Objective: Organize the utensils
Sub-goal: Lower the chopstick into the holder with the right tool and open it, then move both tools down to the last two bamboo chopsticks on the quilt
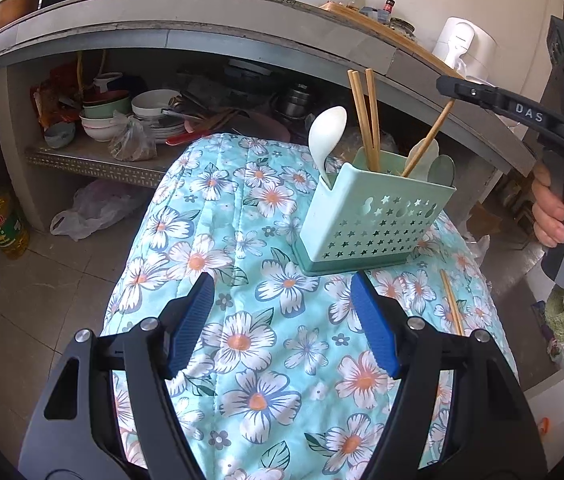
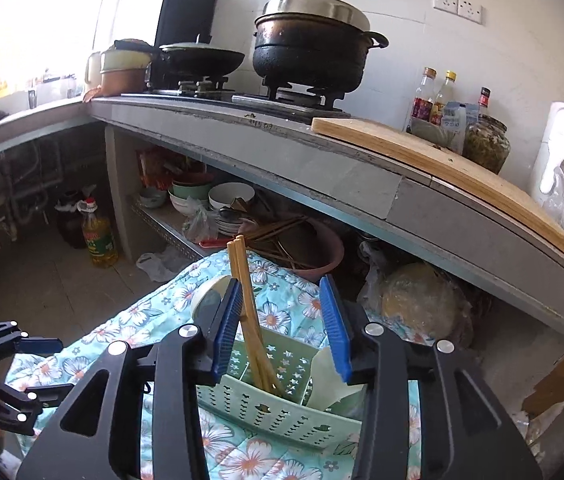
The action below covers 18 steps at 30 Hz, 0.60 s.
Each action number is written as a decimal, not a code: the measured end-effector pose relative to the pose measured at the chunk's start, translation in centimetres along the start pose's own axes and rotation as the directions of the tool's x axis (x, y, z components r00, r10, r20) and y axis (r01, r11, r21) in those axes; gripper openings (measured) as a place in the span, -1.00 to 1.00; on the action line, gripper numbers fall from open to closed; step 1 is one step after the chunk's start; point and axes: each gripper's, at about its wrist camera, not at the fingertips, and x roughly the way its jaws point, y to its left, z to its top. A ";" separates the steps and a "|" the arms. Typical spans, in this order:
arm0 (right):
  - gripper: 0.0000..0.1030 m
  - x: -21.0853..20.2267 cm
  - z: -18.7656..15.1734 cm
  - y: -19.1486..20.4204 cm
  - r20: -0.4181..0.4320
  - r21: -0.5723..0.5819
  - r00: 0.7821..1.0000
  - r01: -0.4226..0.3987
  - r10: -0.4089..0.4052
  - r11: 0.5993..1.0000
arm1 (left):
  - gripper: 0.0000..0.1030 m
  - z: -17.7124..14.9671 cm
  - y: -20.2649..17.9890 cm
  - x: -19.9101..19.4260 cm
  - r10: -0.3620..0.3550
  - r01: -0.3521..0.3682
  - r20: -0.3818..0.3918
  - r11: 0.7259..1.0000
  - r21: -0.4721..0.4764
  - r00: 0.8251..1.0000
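black grippers [image 1: 282, 320], blue pads [image 1: 192, 320] (ribbed), silver screws

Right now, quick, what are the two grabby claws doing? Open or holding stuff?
Left gripper: open, holding nothing, above the flowered cloth.
Right gripper: open over the green utensil holder; chopsticks stand between its fingers, not pinched.

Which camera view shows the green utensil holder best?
The left wrist view: the green utensil holder stands whole and unblocked on the floral cloth. In the right wrist view, the right gripper partly hides it.
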 end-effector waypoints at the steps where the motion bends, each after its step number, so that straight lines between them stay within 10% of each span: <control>1: -0.22 -0.5 -0.2 -0.5 0.004 0.027 1.000 -0.006 0.006 1.000 | 0.30 0.0 -0.1 0.0 -0.003 0.003 -0.001 1.000 0.000 1.000; 10: -0.21 -6.9 -4.7 -6.2 0.063 0.356 0.990 -0.137 0.123 0.924 | 0.30 -0.1 -1.2 0.3 -0.016 0.016 -0.016 1.000 0.021 1.000; 18: -0.21 -8.3 -14.8 -9.4 -0.075 0.579 0.990 -0.055 0.121 0.813 | 0.31 -0.7 -3.3 1.0 -0.046 0.050 -0.056 0.996 0.073 0.997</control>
